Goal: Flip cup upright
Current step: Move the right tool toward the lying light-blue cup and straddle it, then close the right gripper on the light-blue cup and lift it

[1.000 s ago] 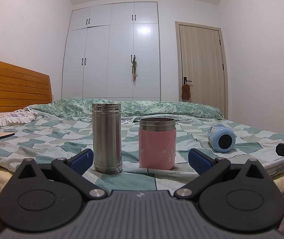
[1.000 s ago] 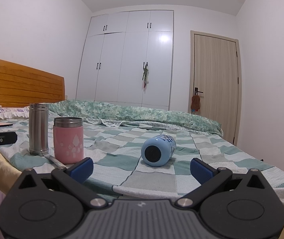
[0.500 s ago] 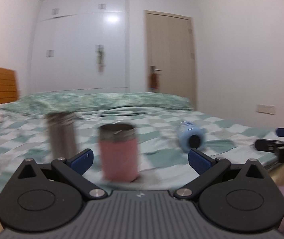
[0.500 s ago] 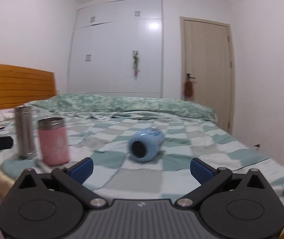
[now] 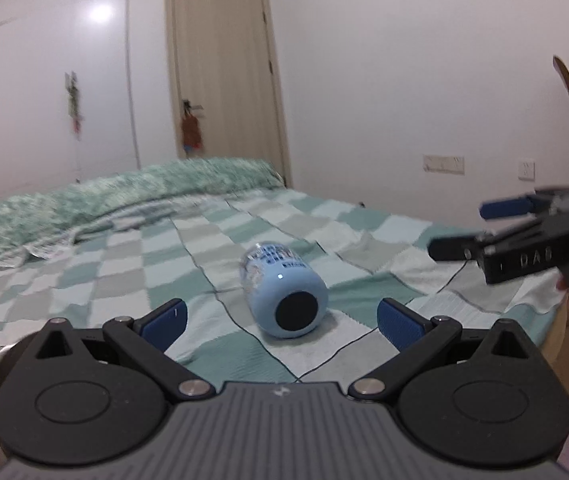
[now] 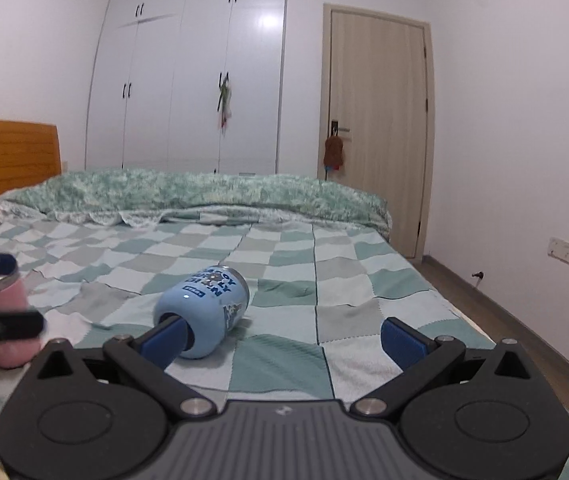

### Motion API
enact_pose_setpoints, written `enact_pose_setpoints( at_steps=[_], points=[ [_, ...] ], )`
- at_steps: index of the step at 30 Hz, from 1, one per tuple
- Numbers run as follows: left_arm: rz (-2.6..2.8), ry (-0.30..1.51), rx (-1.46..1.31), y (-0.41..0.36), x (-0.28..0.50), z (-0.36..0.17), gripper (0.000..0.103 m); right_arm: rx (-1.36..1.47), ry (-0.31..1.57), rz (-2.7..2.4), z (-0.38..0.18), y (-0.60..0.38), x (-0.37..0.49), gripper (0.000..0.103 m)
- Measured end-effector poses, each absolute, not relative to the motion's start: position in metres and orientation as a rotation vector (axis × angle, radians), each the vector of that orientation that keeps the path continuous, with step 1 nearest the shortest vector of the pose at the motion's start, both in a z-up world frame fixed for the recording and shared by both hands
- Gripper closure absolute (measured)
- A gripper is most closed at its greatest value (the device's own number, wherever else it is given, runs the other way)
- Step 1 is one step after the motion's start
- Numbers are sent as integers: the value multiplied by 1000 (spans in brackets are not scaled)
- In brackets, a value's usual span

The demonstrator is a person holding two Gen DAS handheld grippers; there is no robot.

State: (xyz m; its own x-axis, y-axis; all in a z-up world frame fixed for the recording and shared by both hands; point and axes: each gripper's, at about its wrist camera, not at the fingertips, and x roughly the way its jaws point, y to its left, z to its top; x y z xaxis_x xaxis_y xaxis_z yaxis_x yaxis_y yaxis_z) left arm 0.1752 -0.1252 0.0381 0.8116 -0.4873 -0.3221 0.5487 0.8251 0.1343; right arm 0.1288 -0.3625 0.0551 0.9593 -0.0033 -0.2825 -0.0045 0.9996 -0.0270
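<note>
1. Since the earlier frames, the left gripper [image 5: 280, 316] has been swung to the right, so the blue cup [image 5: 284, 296] is now framed between its spread fingers, not yet touched.
2. The right gripper [image 6: 284, 334] is held spread too, with its left fingertip in front of the cup's dark end in that view; contact cannot be told.
3. The cup is seen lying on its side on the checked blanket [image 6: 284, 360], long axis horizontal, dark end pointed near, printed end far.
4. A grasp is judged to be next.
</note>
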Motion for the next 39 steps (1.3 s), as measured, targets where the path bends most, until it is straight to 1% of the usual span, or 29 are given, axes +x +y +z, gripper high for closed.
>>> enact_pose_setpoints(
  at_steps=[6,12,19,27,33,39],
  points=[
    [-629,338,271,-133,225,20,0,-19,379,49,63,-349,190,0],
    [-688,388,306,-120,266,5,0,-16,480,108,66,-325,254,0],
    [-731,373,367,-99,295,10,0,0,586,147,54,-294,309,0],
    [-736,349,508,-80,329,5,0,36,710,128,39,-274,353,0],
    [-760,392,474,-63,357,-4,0,30,761,83,28,-266,374,0],
    [-811,375,510,-67,357,-4,0,46,824,38,14,-266,391,0]
  ],
)
